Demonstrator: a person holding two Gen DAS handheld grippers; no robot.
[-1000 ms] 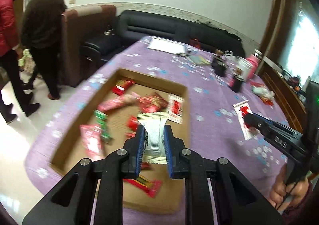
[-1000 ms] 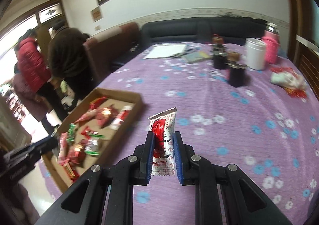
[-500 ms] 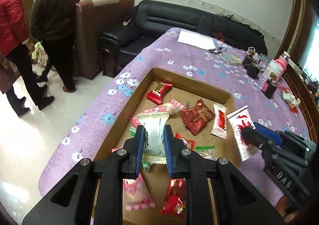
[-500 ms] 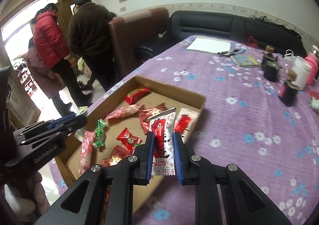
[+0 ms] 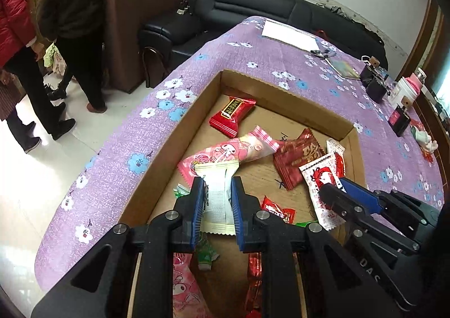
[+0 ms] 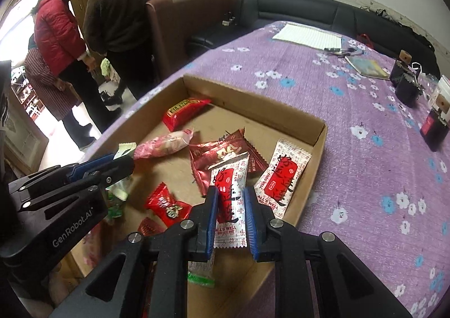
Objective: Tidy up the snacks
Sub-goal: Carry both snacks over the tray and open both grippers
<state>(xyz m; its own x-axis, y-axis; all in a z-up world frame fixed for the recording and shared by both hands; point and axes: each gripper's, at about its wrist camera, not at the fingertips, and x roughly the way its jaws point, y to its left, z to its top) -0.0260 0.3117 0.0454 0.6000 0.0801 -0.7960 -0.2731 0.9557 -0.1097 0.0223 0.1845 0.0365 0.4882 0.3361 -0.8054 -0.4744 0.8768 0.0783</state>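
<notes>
Both tongs have travelled since a second ago from over the purple tabletop to above the cardboard box, so I now look down into it from each wrist. On the left, my left tongs are clamped on the white packet, pinched across its middle with its crimped end poking up between the blue pads; I judge I hold it upright like this so it can fall flat once I let go. It hangs above the pink packet and the green candy near the box's left wall, not touching the floor of the box as far as I can tell. Moving right, the dark red foil pouch lies loose in the middle, already sorted in with the rest. On the right, my right tongs are clamped on the red-and-white sachet, gripped by its long sides and standing upright. Its twin, the matching sachet, lies flat just beside it against the right wall, which I take as the reason for bringing this one here: like goes with like. Both held snacks sit inside the box's outline, ready for release.
</notes>
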